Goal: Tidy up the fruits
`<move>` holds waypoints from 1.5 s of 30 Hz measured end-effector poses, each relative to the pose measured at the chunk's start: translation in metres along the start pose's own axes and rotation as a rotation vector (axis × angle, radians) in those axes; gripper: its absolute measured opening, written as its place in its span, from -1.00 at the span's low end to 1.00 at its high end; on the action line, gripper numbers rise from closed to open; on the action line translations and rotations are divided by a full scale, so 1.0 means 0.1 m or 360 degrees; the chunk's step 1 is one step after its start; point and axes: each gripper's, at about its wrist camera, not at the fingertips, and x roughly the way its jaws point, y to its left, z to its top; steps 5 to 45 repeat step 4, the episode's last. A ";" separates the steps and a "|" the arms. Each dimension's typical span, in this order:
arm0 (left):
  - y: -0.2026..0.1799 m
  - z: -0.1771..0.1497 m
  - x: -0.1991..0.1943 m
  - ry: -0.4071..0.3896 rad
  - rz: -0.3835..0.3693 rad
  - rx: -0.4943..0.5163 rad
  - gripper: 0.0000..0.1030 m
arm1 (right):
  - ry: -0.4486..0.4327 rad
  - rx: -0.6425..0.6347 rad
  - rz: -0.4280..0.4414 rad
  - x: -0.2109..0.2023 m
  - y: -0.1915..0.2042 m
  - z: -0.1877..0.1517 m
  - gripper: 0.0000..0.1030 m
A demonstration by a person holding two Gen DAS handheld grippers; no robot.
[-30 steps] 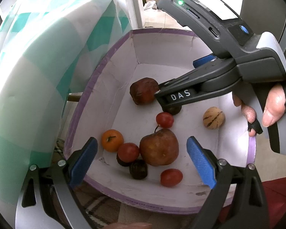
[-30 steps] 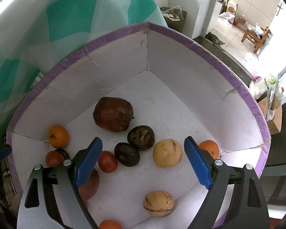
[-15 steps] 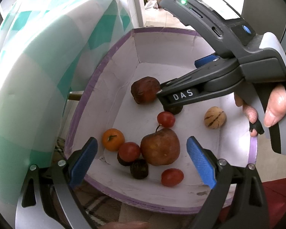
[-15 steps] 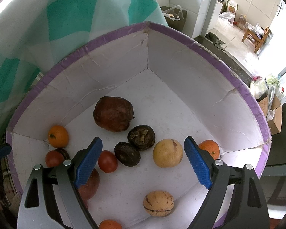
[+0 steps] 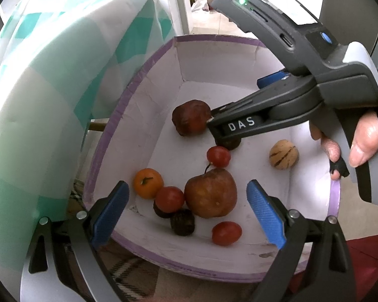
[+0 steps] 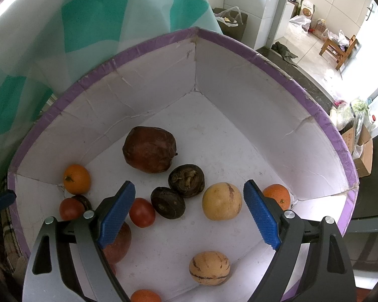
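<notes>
Over the box (image 6: 252,58) both grippers hover, pointing down – left gripper (image 5: 186,209) wide open w/ nothing between pads, right gripper (image 6: 189,211) also wide open, empty. Fruits lie on box floor: apple (image 5: 210,192), tomatoes, orange (image 6: 277,196), yellow melon (image 6: 221,201) – loose, some touching.

Both handheld grippers open, angled steeply downward

The left gripper (image 5: 187,211) stands with its blue-padded jaws wide apart and nothing between the pads. The right gripper (image 6: 189,212) is likewise spread wide and grips nothing; seen from the left wrist view, its dark body reaches in from the right with one blue pad visible behind the finger marked DAS. A hand (image 5: 350,146) in a dark fingerless glove wraps the right gripper's grey handle.
</notes>
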 end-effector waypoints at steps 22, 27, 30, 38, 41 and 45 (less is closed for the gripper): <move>-0.02 0.00 -0.01 -0.0007 0.0000 0.0013 0.83 | 0.0002 -0.0001 -0.0002 0.01 0.01 0.00 0.65; -0.02 0.00 -0.01 -0.0007 0.0000 0.0013 0.83 | 0.0002 -0.0001 -0.0002 0.01 0.01 0.00 0.65; -0.02 0.00 -0.01 -0.0007 0.0000 0.0013 0.83 | 0.0002 -0.0001 -0.0002 0.01 0.01 0.00 0.65; -0.02 0.00 -0.01 -0.0007 0.0000 0.0013 0.83 | 0.0002 -0.0001 -0.0002 0.01 0.01 0.00 0.65; -0.02 0.00 -0.01 -0.0007 0.0000 0.0013 0.83 | 0.0002 -0.0001 -0.0002 0.01 0.01 0.00 0.65; -0.02 0.00 -0.01 -0.0007 0.0000 0.0013 0.83 | 0.0002 -0.0001 -0.0002 0.01 0.01 0.00 0.65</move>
